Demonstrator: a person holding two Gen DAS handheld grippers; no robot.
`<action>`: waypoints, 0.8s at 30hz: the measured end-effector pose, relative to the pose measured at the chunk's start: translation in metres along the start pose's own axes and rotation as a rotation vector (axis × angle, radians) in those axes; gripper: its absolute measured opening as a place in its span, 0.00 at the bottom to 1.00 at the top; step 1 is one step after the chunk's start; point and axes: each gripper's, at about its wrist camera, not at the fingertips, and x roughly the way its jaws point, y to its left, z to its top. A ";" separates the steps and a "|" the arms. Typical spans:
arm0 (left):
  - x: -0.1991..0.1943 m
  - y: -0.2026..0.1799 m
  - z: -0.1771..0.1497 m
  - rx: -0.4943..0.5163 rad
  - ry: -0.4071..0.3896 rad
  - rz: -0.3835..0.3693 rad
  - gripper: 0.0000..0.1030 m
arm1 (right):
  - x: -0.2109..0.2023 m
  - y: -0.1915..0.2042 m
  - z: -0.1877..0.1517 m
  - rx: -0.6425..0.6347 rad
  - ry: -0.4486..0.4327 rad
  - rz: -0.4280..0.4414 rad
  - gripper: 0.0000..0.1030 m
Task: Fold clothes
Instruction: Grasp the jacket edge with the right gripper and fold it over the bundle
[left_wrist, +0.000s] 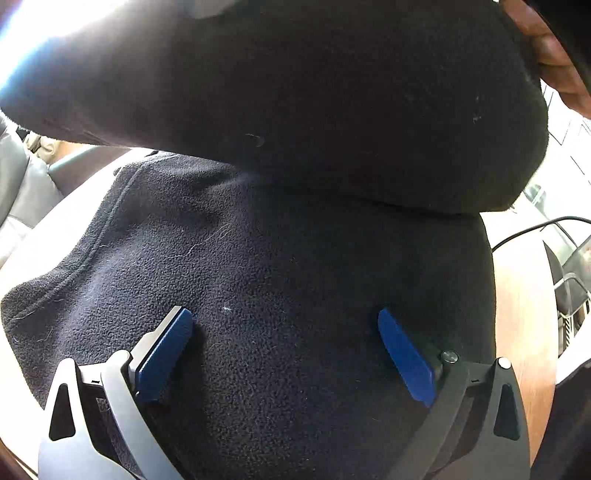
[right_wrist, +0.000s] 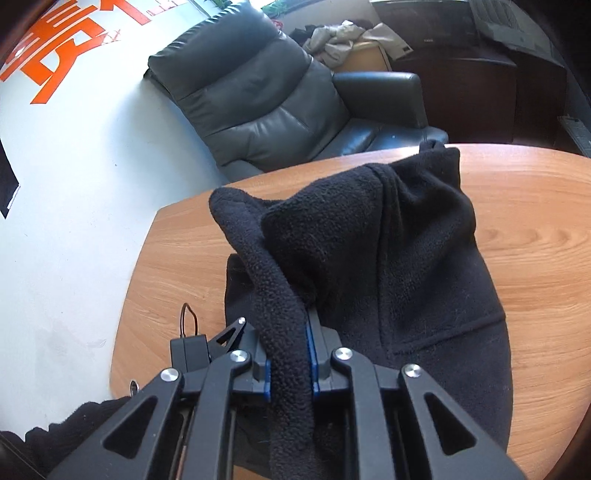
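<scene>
One dark fleece garment (right_wrist: 406, 258) lies heaped on the wooden desk (right_wrist: 177, 266), filling the centre and right of the right wrist view. And there's the right gripper (right_wrist: 288, 354) at the bottom centre, jaws clenched on a thick rolled edge of that fleece, the fold rising between the two blue pads (right_wrist: 314, 354) and curling up toward the middle of the frame. Behind the desk, one grey leather armchair (right_wrist: 266, 96) sits in the upper centre, with one pile of pale clothes (right_wrist: 343, 37) at the top behind it.

Over to the left wrist view: the left gripper (left_wrist: 284, 354) hangs low in the frame, jaws spread wide and released, both blue pads standing apart over the flat fleece with nothing pinched between them. A raised flap of the same garment fills the top of that frame. One hand (left_wrist: 554, 62) shows at the upper right corner.
</scene>
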 end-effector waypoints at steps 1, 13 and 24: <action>-0.001 -0.001 -0.001 0.001 -0.001 -0.001 0.99 | -0.003 0.000 0.001 -0.016 0.002 -0.012 0.20; -0.008 -0.019 -0.008 -0.004 -0.004 0.010 1.00 | -0.039 0.032 -0.059 -0.621 -0.017 -0.526 0.72; -0.022 -0.032 -0.020 -0.012 -0.014 0.000 1.00 | -0.049 0.050 -0.119 -0.873 0.008 -0.327 0.92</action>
